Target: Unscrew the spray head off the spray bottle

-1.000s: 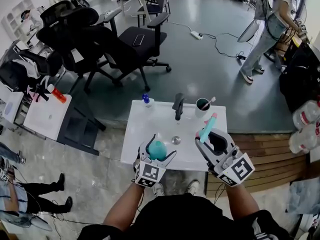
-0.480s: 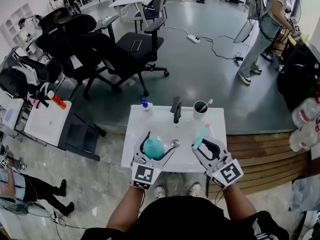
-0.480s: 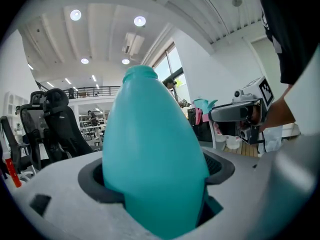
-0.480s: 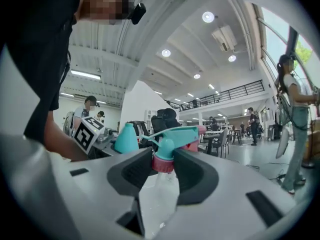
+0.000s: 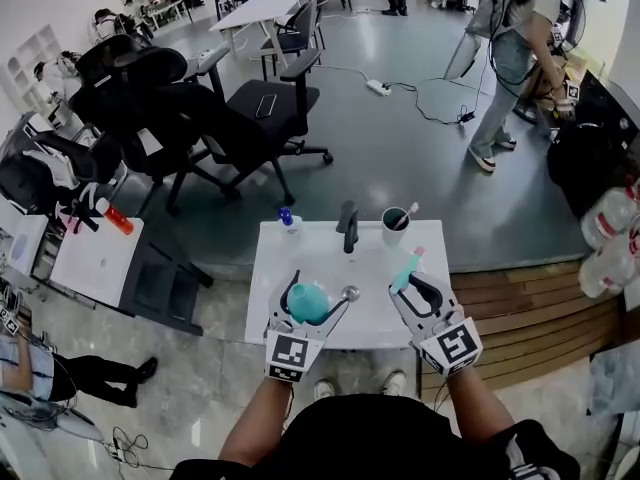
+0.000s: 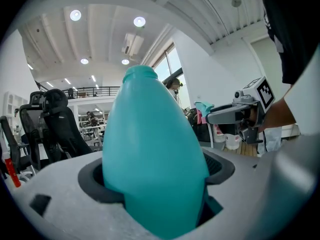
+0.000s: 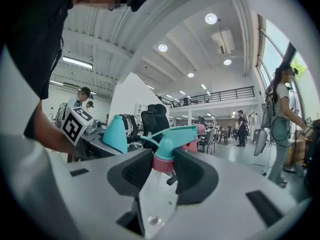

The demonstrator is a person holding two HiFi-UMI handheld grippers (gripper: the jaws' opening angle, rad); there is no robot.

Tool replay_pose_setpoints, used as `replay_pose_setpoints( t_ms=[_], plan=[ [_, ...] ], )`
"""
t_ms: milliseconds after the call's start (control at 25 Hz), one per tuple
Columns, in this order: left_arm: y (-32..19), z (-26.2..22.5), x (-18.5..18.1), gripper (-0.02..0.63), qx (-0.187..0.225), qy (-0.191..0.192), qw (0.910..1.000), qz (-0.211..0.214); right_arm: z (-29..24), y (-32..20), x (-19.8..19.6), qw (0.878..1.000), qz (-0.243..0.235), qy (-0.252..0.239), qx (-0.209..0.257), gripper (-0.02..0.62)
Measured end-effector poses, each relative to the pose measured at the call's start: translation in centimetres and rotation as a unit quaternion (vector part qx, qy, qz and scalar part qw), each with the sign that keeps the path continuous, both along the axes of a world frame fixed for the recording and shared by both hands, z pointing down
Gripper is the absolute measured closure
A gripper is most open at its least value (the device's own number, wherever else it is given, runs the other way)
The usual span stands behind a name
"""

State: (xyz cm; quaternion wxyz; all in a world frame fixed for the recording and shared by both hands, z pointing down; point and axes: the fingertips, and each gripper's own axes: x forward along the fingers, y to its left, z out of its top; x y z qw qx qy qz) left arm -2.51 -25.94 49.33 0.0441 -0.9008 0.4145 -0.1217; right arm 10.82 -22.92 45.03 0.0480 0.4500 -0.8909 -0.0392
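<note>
The spray bottle (image 6: 150, 149) is teal, smooth and egg-shaped, with a bare neck at its narrow end; we see it clamped between the jaws of the left gripper (image 5: 312, 298). The spray head (image 7: 176, 133), teal with a pink collar, is off the bottle, and the right gripper (image 7: 162, 169) grasps it at this collar. Both hang over the white washbasin top (image 5: 285, 253). Behind them stand a black tap (image 5: 348, 225) and a cup (image 5: 395, 223), then black office chairs (image 5: 250, 108)
</note>
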Motion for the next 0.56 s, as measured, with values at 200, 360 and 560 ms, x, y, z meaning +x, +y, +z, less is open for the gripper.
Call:
replay_pose_setpoints(
  t_ms=[200,360,560],
  plan=[
    [0.15,0.09,-0.1,0.144,-0.002,0.001,1.0,-0.002,-0.15,-0.14,0.54,1.0,0.016,-0.016,-0.004,0.456],
    [0.4,0.17,-0.09,0.143,-0.003,0.001,1.0,0.0,-0.34,-0.1,0.53,1.0,0.019,-0.017,-0.002,0.456],
    [0.78,0.36,0.08,0.143,-0.005,-0.001,1.0,0.0,-0.25,0.13,0.67,1.0,0.021,-0.017,-0.001,0.456]
  ],
)
